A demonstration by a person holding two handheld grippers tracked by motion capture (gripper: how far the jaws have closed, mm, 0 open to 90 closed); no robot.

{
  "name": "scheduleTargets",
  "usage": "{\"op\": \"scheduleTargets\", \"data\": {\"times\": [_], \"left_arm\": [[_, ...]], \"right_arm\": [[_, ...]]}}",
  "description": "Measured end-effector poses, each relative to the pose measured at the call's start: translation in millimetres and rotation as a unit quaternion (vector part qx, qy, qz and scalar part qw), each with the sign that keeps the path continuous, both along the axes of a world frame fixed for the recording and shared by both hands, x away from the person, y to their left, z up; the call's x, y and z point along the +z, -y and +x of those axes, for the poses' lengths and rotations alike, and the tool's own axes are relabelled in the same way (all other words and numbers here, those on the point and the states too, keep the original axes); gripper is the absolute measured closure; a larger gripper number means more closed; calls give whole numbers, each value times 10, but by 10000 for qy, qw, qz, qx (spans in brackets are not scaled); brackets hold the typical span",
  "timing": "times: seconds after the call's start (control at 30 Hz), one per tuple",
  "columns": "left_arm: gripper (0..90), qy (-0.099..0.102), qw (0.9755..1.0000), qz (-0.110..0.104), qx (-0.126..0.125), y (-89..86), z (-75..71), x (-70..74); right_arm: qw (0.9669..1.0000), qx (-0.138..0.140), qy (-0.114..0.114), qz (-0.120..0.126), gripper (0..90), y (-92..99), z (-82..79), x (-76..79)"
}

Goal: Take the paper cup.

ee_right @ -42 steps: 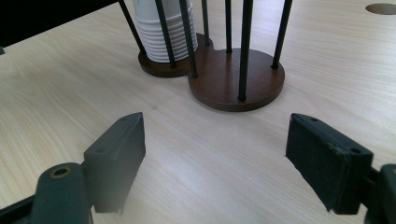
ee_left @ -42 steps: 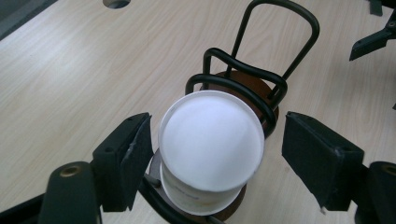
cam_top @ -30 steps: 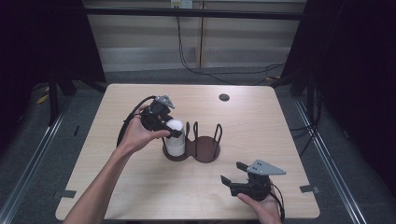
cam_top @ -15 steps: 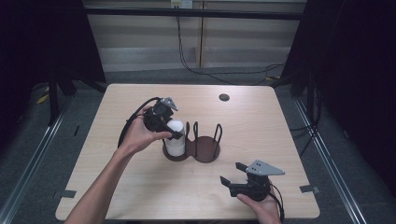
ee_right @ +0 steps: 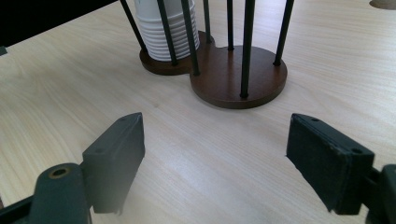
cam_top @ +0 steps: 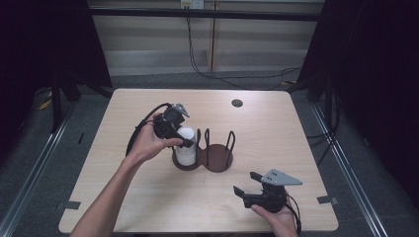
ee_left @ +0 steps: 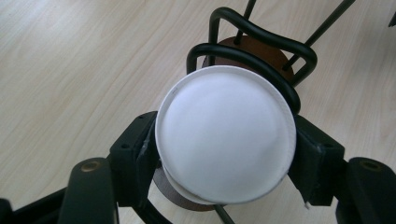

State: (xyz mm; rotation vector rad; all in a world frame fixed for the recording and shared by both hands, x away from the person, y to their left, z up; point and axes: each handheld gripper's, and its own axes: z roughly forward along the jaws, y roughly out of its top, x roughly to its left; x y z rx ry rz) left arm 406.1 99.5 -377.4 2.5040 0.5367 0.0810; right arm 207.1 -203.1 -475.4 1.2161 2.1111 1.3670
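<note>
My left gripper (ee_left: 224, 158) has just been closing on the top cup (ee_left: 225, 140) of the stack in the wire holder (cam_top: 216, 154), gripping it, so it looks ready to lift. My right gripper (cam_top: 253, 185) waits open.

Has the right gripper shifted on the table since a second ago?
No. The right gripper sits at the same spot near the table's front edge, equally far from the cup rack, jaws open.

The high view looks forward and down over the whole table (cam_top: 148, 207). The left gripper view peers straight down, close over the cup stack (ee_left: 226, 135) between its fingers (ee_left: 136, 158). The right gripper view looks low and level across the tabletop at the same stack, well beyond its fingers (ee_right: 116, 154).
</note>
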Motion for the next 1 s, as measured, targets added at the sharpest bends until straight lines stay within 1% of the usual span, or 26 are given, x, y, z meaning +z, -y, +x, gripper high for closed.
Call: {"op": "scheduleTargets", "data": {"times": [0.13, 0.2, 0.27, 0.33, 0.37, 0.43, 0.57, 0.6, 0.63, 0.67, 0.7, 0.73, 0.77, 0.8, 0.83, 0.9, 0.93, 1.0], "left_arm": [[336, -40, 10000, -46, 62, 10, -1, 4], [336, 8, 10000, -48, 64, 16, 0, 16], [339, 5, 10000, -49, 45, 12, 6, 27], [343, 45, 10000, -6, 1, 12, 8, 58], [345, 41, 10000, -36, 35, 19, -1, 62], [349, 66, 10000, 23, -34, 23, -5, 77], [351, 68, 10000, 14, -3, 43, -23, 79], [351, 64, 10000, -34, 64, 51, -28, 76], [352, 78, 10000, 14, 5, 46, -18, 87], [353, 63, 10000, 1, 6, 46, -18, 92], [354, 100, 9999, 54, -17, 41, -12, 102], [355, 76, 9999, -42, 67, 43, -21, 102], [355, 107, 9999, 33, -21, 31, -11, 120], [356, 107, 9999, 33, -21, 31, -11, 120], [356, 102, 9999, -28, -2, 23, -19, 135], [357, 106, 9999, -11, -35, 18, -18, 144], [357, 101, 9999, -65, 2, 13, -21, 155], [357, 135, 9999, -85, -32, -4, -17, 177]], "right_arm": [[10000, -5, -17, -9, 183, -5, 3, -4], [10000, 0, -21, 4, 183, -2, 3, -4], [10000, -15, -25, 0, 182, 1, 2, -3], [10000, -22, -36, 11, 183, 2, 4, -4], [10000, -15, -27, 7, 182, 2, 5, -4], [10000, 0, -24, 6, 182, 0, 6, -5], [10000, -15, -37, 10, 182, 0, 7, -5], [10000, -15, -36, 12, 182, 0, 6, -4], [10000, -14, -40, 10, 182, 1, 5, -4], [10000, -13, -37, 12, 182, 1, 6, -5], [10000, -22, -52, 22, 182, 2, 5, -4], [10000, -16, -54, 29, 182, 3, 6, -4], [10000, -17, -51, 28, 182, 4, 6, -4], [10000, -17, -51, 28, 182, 4, 6, -4], [10000, -10, -42, 29, 182, 4, 9, -5], [10000, -12, -44, 30, 182, 3, 8, -5], [10000, -15, -54, 29, 182, 2, 6, -4], [10000, -9, -49, 18, 182, -1, 7, -5]]}}
